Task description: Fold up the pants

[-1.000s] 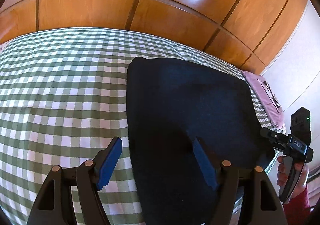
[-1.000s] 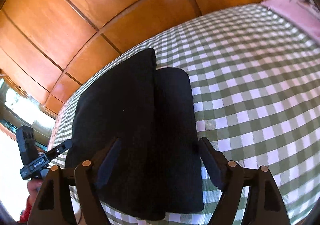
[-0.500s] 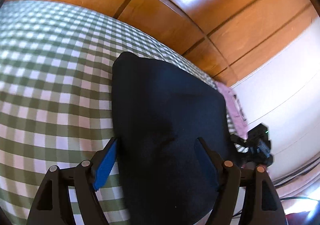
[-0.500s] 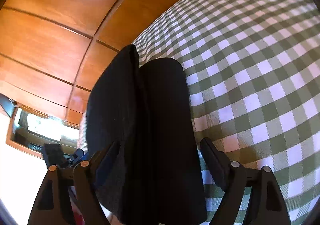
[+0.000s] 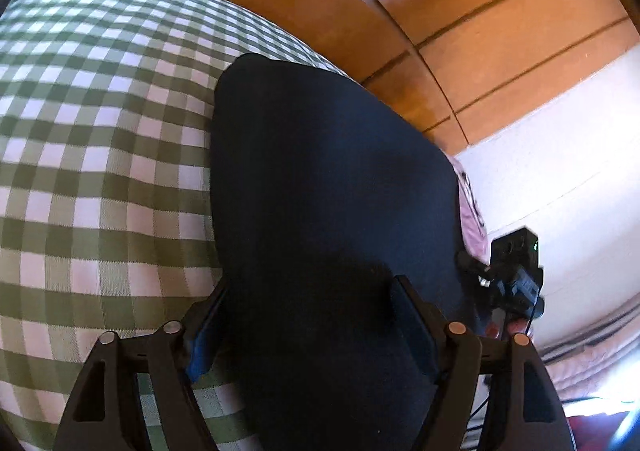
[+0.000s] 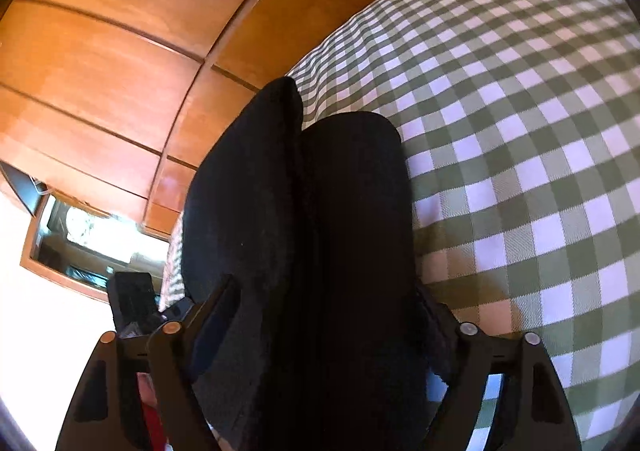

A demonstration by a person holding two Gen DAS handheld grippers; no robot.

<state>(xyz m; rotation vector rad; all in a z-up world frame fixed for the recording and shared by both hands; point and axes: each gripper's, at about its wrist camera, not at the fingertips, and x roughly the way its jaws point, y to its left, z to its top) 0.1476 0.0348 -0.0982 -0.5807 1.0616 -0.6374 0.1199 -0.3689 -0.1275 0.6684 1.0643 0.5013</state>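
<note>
On green-checked bed (image 5: pixel 100 179), dark pants (image 5: pixel 320 191) lie part-folded. Left claw (image 5: pixel 308 319) spread wide astride near edge, not gripping. Right claw (image 6: pixel 324 315) closing around same end. Grip all layers evenly; lift both together.

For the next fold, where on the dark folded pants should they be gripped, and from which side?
Probably at the near end of the dark folded pants, one corner per gripper, coming in low from the near edge of the green checked bedspread. The pants lie lengthwise, running away from both cameras. The right gripper, closing, and left gripper already straddle that end.
</note>
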